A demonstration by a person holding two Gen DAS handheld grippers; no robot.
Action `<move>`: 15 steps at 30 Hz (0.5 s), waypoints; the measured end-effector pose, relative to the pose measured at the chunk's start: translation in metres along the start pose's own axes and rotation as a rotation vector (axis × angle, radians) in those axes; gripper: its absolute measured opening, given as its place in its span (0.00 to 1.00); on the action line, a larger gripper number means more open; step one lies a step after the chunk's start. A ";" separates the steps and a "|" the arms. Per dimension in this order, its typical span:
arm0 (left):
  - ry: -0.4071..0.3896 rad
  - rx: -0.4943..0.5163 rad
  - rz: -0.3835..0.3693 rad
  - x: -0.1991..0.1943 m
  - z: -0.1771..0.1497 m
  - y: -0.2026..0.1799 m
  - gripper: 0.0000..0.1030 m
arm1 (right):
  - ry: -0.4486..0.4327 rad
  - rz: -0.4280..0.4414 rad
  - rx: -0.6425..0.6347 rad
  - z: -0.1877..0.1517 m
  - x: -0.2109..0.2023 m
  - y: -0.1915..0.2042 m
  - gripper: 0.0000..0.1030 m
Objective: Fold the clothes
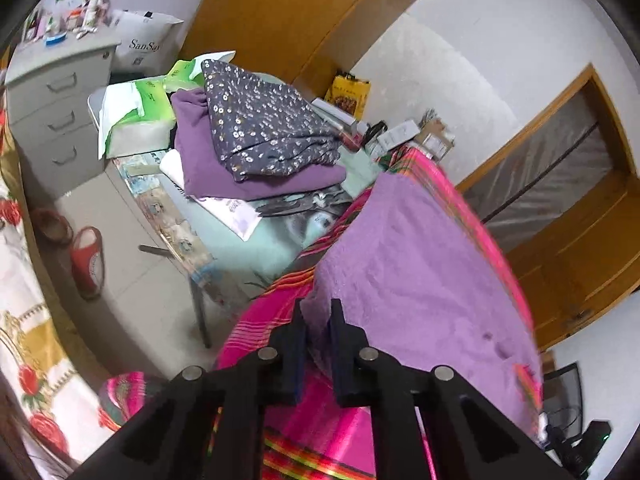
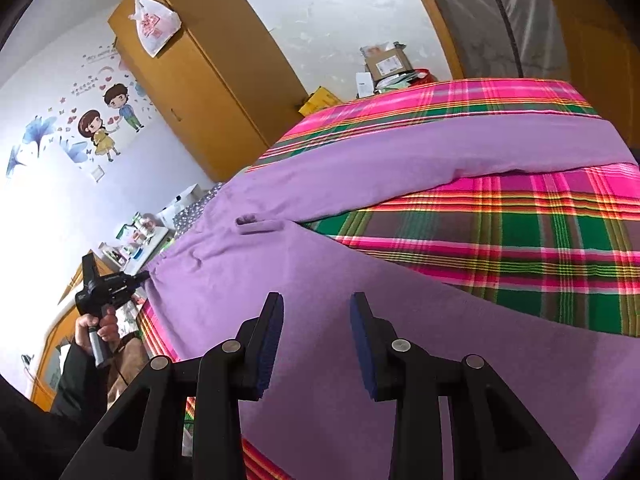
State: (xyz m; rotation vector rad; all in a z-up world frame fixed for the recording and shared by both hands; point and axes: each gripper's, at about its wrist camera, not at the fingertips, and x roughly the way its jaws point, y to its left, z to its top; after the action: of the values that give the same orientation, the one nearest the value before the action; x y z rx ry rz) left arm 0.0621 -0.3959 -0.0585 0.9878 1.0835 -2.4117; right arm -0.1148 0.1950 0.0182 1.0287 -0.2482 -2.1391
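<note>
A light purple garment (image 2: pixel 360 264) lies spread on a bed with a pink and green plaid cover (image 2: pixel 520 236); two long legs or sleeves run toward the far right. My left gripper (image 1: pixel 318 308) is shut on the near edge of the purple garment (image 1: pixel 420 272), with cloth pinched between its fingers. From the right wrist view the left gripper (image 2: pixel 142 276) shows at the garment's left edge, held by a hand (image 2: pixel 98 326). My right gripper (image 2: pixel 316 300) hovers open just over the garment's near part, with nothing between its fingers.
A side table (image 1: pixel 224 236) left of the bed bears a stack of folded clothes: a dark floral piece (image 1: pixel 264 120) on a purple one (image 1: pixel 240 176), beside green tissue packs (image 1: pixel 140 120). A grey drawer unit (image 1: pixel 56 112), red slippers (image 1: pixel 88 260) and wooden wardrobes (image 2: pixel 208 76) stand around.
</note>
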 end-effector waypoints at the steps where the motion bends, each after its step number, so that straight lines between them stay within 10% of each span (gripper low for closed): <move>1: 0.011 0.003 0.006 0.004 0.000 0.001 0.11 | 0.002 -0.001 0.007 -0.001 0.001 -0.002 0.35; 15: -0.107 0.124 0.118 -0.041 -0.009 -0.035 0.20 | -0.040 -0.111 0.016 -0.009 -0.016 -0.026 0.35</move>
State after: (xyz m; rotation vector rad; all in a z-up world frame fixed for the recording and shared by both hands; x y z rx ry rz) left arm 0.0767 -0.3654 -0.0151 0.9215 0.8244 -2.4292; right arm -0.1158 0.2258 0.0097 1.0312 -0.2330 -2.2626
